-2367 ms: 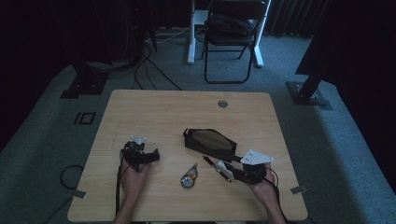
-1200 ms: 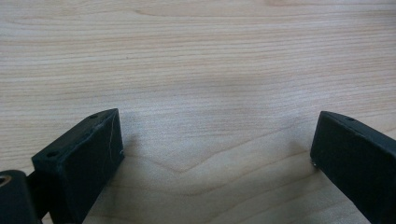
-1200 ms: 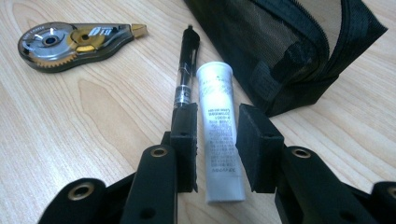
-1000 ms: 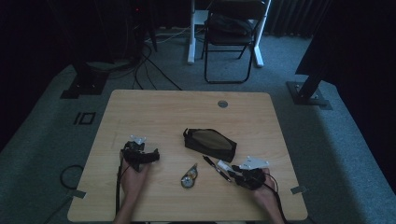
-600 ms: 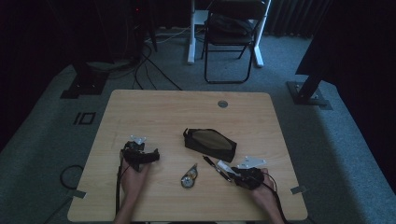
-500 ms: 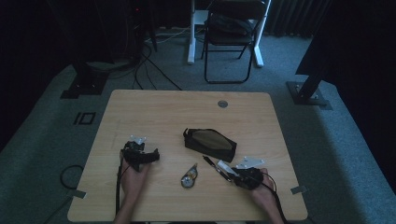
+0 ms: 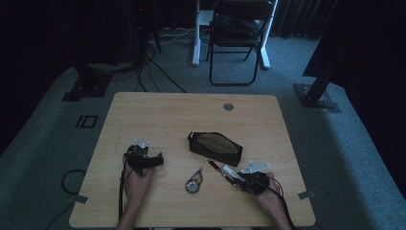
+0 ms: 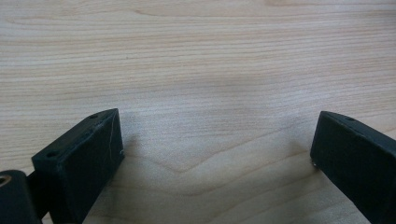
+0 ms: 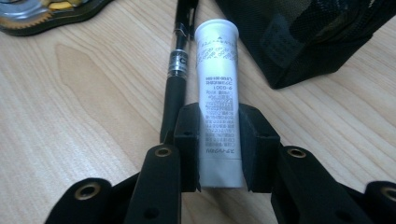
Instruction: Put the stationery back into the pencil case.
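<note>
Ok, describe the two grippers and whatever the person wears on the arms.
Both grippers are black. The left gripper and the right gripper each carry a grey three-cornered plate on top and trail a dark cable back along the forearm. Up close, the jaws are blocky matte black pads; the right one's linkage arms have brass-ringed holes. No sleeves reach the forearms in the high view.

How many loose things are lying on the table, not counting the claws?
4. A black pouch sits mid-table; a round gadget lies in front of it; a white tube is clamped in the right claw; a black pen lies beside the tube. The pouch may hide more.
</note>
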Tool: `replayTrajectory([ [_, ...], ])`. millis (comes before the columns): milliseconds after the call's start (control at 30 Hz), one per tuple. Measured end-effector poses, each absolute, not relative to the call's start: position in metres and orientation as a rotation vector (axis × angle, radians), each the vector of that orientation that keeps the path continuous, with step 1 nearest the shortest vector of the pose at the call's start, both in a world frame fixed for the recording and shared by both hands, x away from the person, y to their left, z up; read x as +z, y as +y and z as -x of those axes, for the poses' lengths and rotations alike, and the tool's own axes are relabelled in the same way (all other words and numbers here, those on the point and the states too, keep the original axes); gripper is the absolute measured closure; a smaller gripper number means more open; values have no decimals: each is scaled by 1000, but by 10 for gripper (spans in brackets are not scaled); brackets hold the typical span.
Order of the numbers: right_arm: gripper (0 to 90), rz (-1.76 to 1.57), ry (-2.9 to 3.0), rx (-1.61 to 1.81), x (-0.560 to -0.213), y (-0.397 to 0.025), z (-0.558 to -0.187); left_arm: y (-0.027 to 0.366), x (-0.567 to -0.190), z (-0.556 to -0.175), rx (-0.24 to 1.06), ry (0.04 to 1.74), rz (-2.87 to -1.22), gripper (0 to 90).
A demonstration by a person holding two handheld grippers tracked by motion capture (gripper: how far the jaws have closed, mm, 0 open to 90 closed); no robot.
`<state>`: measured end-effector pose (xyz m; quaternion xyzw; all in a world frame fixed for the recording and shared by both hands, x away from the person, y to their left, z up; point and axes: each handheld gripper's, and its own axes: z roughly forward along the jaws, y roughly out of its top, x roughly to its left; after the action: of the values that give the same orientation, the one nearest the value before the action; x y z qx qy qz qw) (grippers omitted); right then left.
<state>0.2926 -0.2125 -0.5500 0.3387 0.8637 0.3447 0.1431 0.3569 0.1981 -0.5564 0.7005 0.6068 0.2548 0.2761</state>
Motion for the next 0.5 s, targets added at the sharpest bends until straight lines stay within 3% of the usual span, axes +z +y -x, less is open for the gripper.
replayTrajectory([
  [500, 714, -932, 2471, 1036, -542, -211, -288, 198, -556, -357, 685, 1630, -1882, 27],
])
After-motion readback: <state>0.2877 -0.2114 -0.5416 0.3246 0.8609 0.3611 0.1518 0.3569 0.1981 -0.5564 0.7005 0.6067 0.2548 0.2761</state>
